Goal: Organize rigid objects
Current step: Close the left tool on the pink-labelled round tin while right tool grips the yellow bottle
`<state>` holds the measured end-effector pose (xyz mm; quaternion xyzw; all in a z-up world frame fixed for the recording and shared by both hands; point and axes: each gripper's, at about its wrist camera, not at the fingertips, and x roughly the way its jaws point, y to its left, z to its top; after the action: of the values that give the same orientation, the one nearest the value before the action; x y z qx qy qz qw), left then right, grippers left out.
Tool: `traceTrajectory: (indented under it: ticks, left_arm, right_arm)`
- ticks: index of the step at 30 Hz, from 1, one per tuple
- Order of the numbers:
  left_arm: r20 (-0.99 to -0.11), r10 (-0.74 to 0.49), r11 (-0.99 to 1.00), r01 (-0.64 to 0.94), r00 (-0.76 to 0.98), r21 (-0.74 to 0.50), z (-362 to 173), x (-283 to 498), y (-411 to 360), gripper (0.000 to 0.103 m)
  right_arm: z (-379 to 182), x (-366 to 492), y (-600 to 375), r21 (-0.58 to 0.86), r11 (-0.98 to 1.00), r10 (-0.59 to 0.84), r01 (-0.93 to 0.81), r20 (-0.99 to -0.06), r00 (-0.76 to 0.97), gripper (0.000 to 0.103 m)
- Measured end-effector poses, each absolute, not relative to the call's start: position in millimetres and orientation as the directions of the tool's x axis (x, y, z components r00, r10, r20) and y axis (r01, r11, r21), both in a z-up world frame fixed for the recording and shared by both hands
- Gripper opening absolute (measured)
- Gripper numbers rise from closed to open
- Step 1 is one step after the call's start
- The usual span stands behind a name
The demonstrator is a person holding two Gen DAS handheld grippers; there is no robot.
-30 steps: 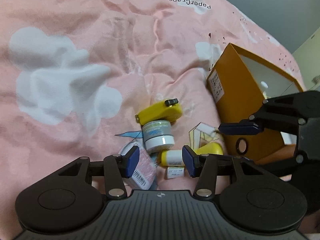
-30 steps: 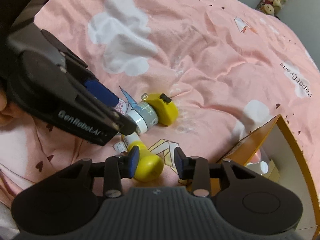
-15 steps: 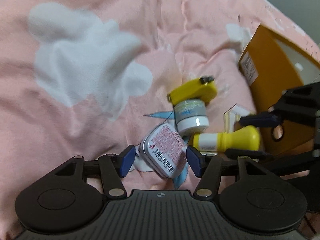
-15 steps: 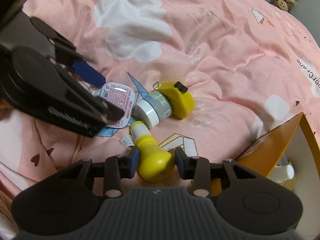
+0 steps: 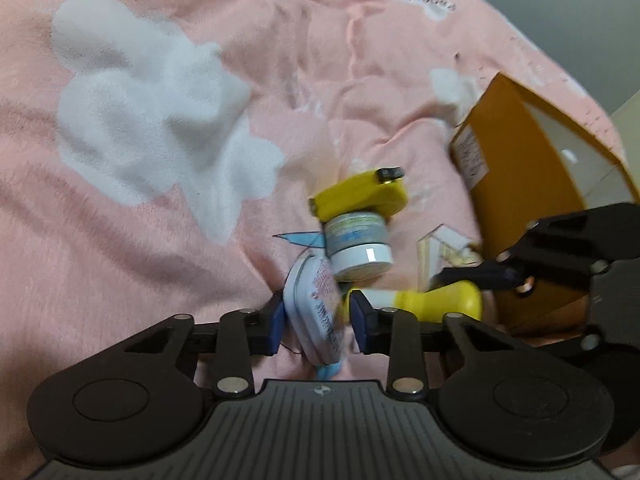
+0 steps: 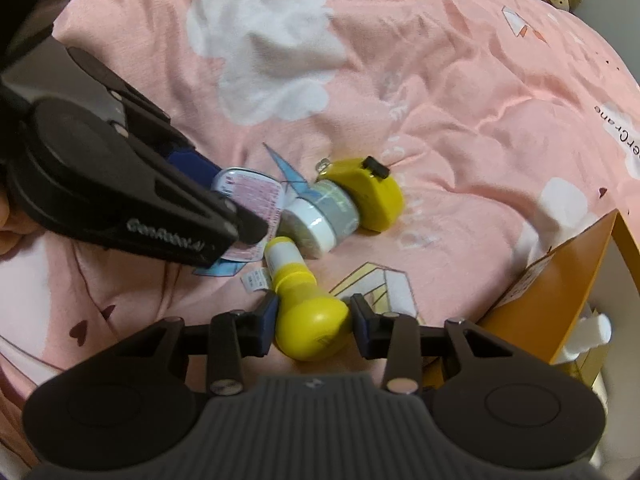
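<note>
While both jaws clamp, orange box [image 6: 568,280] crowds right.

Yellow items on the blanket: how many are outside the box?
2. The yellow bottle lies between the right gripper fingers; the yellow tape measure lies beyond the grey jar. The left gripper may hide others.

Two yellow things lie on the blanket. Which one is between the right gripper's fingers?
The yellow bottle, bulb-shaped with a white neck, sits in the right gripper. The flat yellow tape measure with a black tab lies farther off, against the grey jar.
</note>
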<state>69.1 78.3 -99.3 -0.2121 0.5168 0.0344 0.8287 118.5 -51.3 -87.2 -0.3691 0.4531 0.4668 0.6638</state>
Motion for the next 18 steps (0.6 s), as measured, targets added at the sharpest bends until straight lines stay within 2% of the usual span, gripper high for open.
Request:
traceTrajectory:
  ticks: [13, 16, 18]
  left_arm:
    - [-0.876, -0.197, 0.882, -0.311, 0.441, -0.355, -114.8, 81.4, 82.2, 0.036]
    - [-0.867, -0.203, 0.873, -0.316, 0.456, -0.371, -112.8, 77.8, 84.7, 0.025]
    - [-0.853, -0.209, 0.879, -0.290, 0.478, -0.378, -106.1, 72.0, 82.3, 0.023]
  right_arm:
    - [-101.1, 120.8, -44.3, -0.039, 0.308, 0.272, -0.951, -0.954, 0.127, 0.039]
    - [-101.4, 120.9, -43.0, -0.043, 0.313, 0.269, -0.949, -0.954, 0.132, 0.039]
    - [-97.7, 119.2, -45.1, -0.048, 0.310, 0.274, -0.949, -0.952, 0.137, 0.038]
